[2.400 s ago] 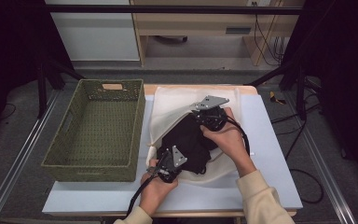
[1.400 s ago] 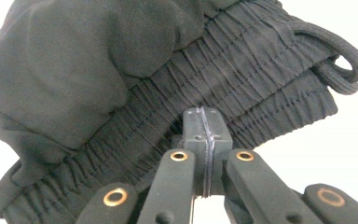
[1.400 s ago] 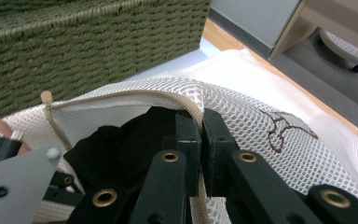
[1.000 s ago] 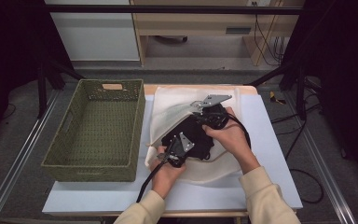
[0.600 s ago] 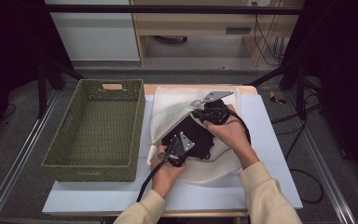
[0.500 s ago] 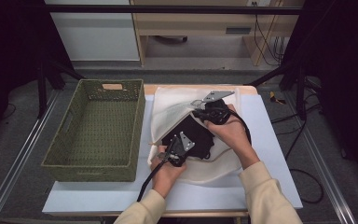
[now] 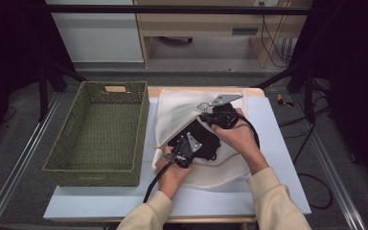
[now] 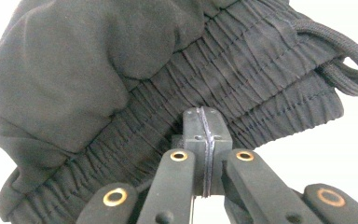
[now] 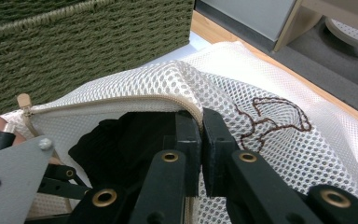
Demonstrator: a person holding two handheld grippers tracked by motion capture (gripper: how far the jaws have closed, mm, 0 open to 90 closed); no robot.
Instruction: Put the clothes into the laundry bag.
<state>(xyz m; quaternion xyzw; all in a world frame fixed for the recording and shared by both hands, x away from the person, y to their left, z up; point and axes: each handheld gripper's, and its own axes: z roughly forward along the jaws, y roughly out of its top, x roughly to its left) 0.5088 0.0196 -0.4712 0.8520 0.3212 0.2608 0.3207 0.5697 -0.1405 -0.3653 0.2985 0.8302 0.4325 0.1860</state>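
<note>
A white mesh laundry bag [image 7: 179, 109] lies on the table with its zipped mouth facing the person. A black garment [image 7: 206, 139] with an elastic waistband and a drawstring [image 8: 349, 56] sits bunched at that mouth. My left gripper [image 7: 191, 143] is shut on the waistband [image 8: 242, 93], its jaws pressed together on the fabric. My right gripper [image 7: 210, 111] is shut on the bag's zipper edge [image 9: 121, 103] and holds it raised above the garment [image 9: 121, 140]. The bag's mesh [image 9: 270, 107] carries a brown stitched figure.
A green woven basket [image 7: 100, 132] stands at the table's left, close beside the bag; its wall [image 9: 74, 46] rises just behind the bag in the right gripper view. White tabletop [image 7: 278, 129] shows to the right of the bag. Cables trail from both grippers.
The left hand has pushed the black garment forward toward the bag's mouth, and the garment is now more bunched up. The right hand has held the bag's edge in much the same place.
</note>
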